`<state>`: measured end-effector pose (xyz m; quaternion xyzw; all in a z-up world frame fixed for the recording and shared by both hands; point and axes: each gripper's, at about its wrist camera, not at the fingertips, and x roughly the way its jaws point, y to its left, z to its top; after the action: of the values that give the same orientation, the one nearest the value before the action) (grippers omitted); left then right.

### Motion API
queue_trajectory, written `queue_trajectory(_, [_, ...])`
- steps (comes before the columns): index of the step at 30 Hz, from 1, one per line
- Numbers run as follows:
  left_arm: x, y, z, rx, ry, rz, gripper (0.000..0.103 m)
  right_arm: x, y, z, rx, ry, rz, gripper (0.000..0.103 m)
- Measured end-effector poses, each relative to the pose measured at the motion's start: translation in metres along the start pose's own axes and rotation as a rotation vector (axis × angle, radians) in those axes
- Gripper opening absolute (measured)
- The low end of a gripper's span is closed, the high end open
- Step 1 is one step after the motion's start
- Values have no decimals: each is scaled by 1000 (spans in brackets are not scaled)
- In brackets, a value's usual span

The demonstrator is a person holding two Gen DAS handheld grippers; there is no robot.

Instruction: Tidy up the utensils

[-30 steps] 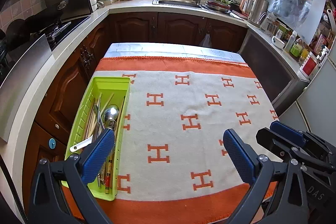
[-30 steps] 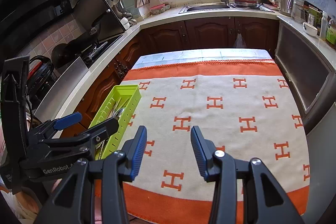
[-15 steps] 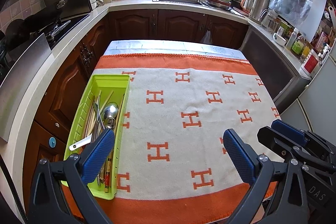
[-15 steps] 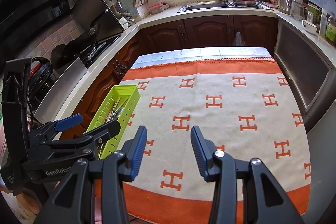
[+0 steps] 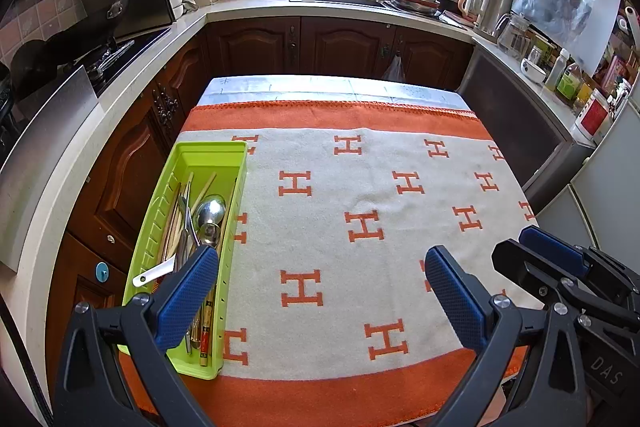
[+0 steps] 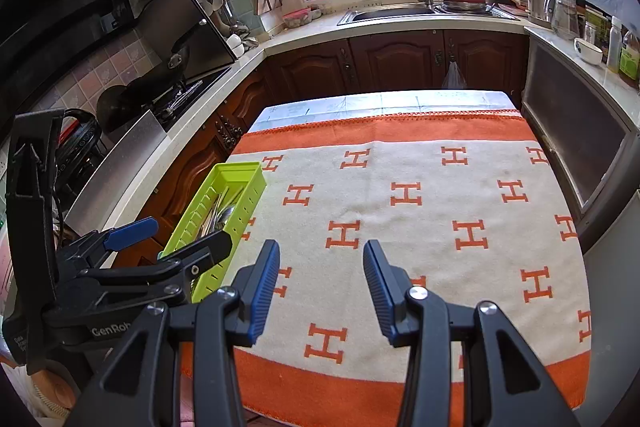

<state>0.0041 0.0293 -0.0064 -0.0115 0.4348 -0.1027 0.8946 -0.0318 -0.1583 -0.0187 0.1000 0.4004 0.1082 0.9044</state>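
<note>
Nothing was changed over the last second: the left gripper [image 5: 320,291] and the right gripper [image 6: 320,291] were kept open and empty above the cloth [image 5: 360,187]. All utensils [image 5: 200,223] were already seen inside the green tray [image 5: 208,149], so the task was judged nearly finished.

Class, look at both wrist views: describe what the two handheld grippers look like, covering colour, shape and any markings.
The left gripper and the right gripper match: black plastic frames with triangular cut-outs and silver rivets, each ending in two flat fingers faced with textured blue pads. White lettering reads "GenRob" on the left, "DAS" on the right.
</note>
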Motion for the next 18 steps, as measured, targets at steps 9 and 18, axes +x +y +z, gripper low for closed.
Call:
queue_trajectory(9, [0,-1,0,0,0,1,102,-1,-1,0,1,-1,0,44])
queue_trajectory(18, [0,-2,0,2,0,2,102,-1,-2,0,1,-1,1,44])
